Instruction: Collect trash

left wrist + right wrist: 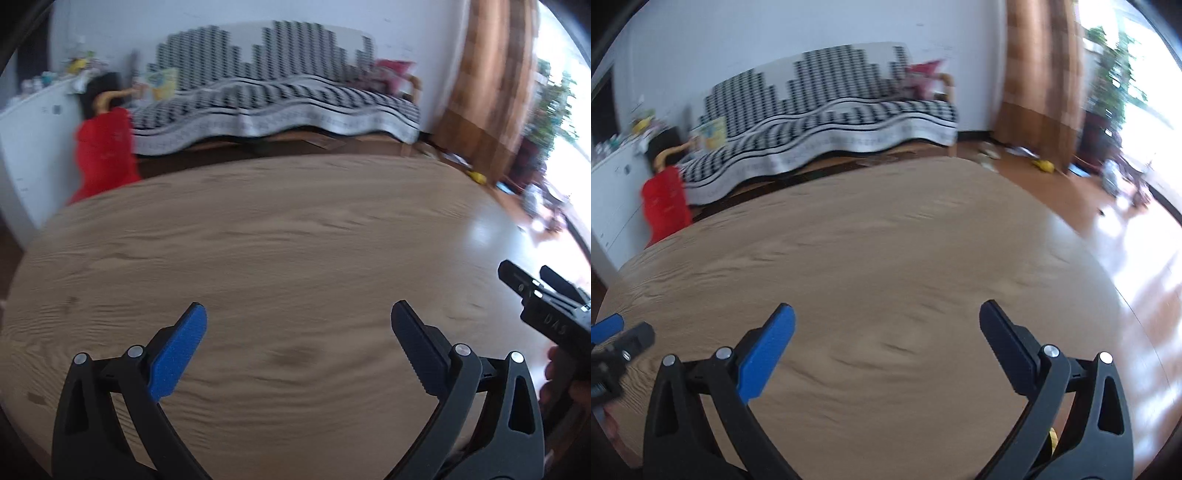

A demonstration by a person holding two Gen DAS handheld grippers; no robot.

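Both black tongs, left tongs [298,332] and right tongs [886,332], hang released and empty over a round light-brown wooden surface [295,229]. No trash shows on it; frames are blurred.

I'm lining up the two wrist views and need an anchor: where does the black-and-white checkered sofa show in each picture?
Left wrist view: the checkered sofa spans the upper middle, beyond the far edge of the wooden table.
Right wrist view: the sofa lies upper left of centre, again behind the table.
Shared landmark: the person in red at the sofa's left end.
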